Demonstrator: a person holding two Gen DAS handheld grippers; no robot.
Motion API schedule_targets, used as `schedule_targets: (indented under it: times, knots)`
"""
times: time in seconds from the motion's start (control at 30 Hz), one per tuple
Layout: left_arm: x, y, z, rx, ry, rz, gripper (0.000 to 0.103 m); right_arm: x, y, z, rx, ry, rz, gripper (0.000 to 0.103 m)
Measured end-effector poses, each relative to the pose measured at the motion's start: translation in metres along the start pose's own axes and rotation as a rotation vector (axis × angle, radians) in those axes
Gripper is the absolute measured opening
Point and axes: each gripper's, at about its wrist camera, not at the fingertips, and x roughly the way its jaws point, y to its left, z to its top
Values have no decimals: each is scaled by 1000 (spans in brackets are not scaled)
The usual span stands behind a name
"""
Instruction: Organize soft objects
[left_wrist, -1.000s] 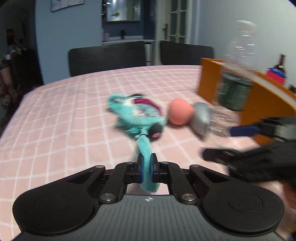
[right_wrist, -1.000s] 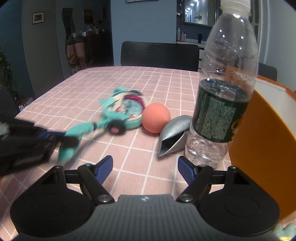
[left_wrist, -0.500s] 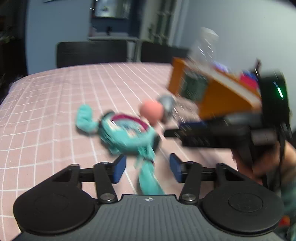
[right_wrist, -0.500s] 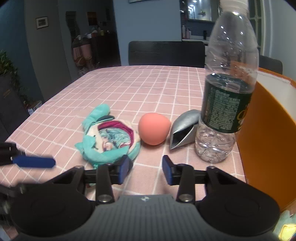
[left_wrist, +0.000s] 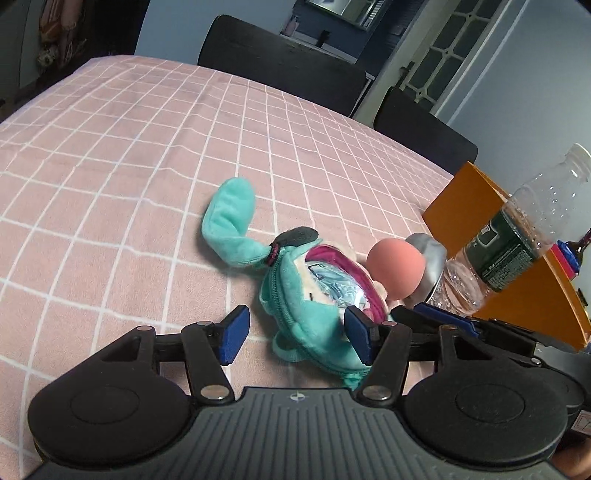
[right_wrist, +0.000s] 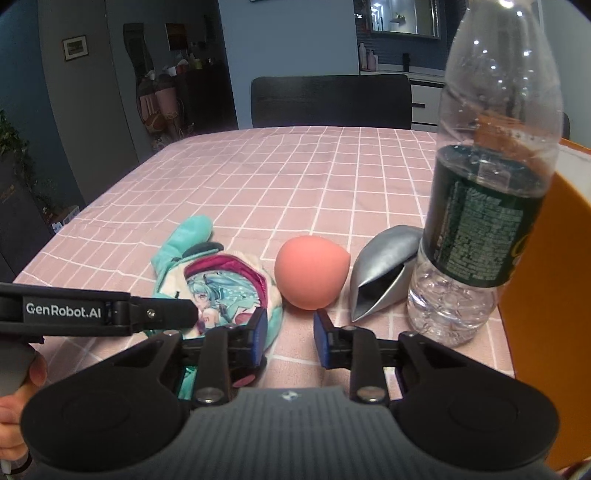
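A big table with a pink checked cloth (right_wrist: 332, 177) fills the room. A dark chair (right_wrist: 331, 101) stands at its far side. The walls (right_wrist: 288, 55) are blue-grey. A small picture (right_wrist: 75, 47) hangs far left.

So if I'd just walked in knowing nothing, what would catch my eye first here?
Probably the teal plush pouch with a cartoon face, lying on the pink checked tablecloth with the salmon-pink ball just to its right. Next, the tall water bottle standing beside an orange box at the right.
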Motion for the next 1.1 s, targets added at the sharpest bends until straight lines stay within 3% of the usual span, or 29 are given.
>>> schedule_targets:
  times: [0.1,0.2,0.23,0.33,0.5,0.6,0.63,0.73,0.9,1.1]
  knots:
    - [3,-3,0,10,-5,-1,68,3,1,0,-15,9,-8,25]
    - [7,-9,0,32,-15,0,62,13,0,-3,-5,71,-5,11]
    - [8,-11,0,40,-17,3,61,13,-1,-5,-1,55,-6,11]
    - [12,-15,0,34,-15,-2,46,14,2,-5,-29,55,-18,11]
    - [11,-10,1,4,-16,4,41,2,-11,6,48,6,-15,13]
    - [8,-12,-1,21,-23,11,33,-1,-12,10,57,-3,22,13]
    - [5,-13,-1,26,-30,11,25,-2,-11,9,53,0,24,13]
    - [-11,-22,-1,61,-50,7,20,-4,-9,5,55,10,44,14]
    - [-37,-36,-8,140,-17,-18,19,-8,-7,-2,52,22,67,16]
    - [-38,-20,-13,-13,-48,-134,29,-5,-8,-10,67,40,45,16]
